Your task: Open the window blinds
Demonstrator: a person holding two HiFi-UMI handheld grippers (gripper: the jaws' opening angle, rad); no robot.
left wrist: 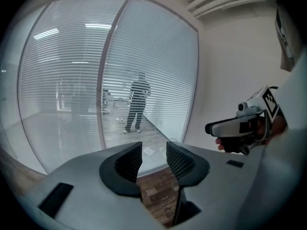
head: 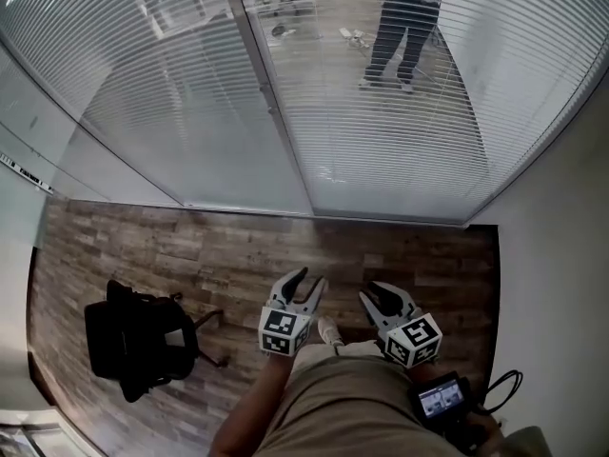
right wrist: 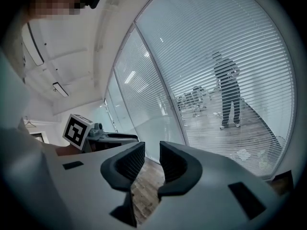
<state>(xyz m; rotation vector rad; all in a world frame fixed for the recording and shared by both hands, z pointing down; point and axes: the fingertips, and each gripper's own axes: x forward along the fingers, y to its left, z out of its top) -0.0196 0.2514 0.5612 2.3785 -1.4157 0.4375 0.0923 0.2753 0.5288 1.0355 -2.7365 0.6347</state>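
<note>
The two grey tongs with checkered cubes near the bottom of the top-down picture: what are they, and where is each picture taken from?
No robot here: a person holds one tool in each hand. The left tongs and right tongs both stand open and hold nothing. The head view comes from a camera on that person's head, looking down. The left and right gripper views come from cameras riding on each tool, looking along its tips. Ahead hang lowered window blinds, with another person standing beyond them. Below is a wooden floor, and a black chair stands on it at the left.
</note>
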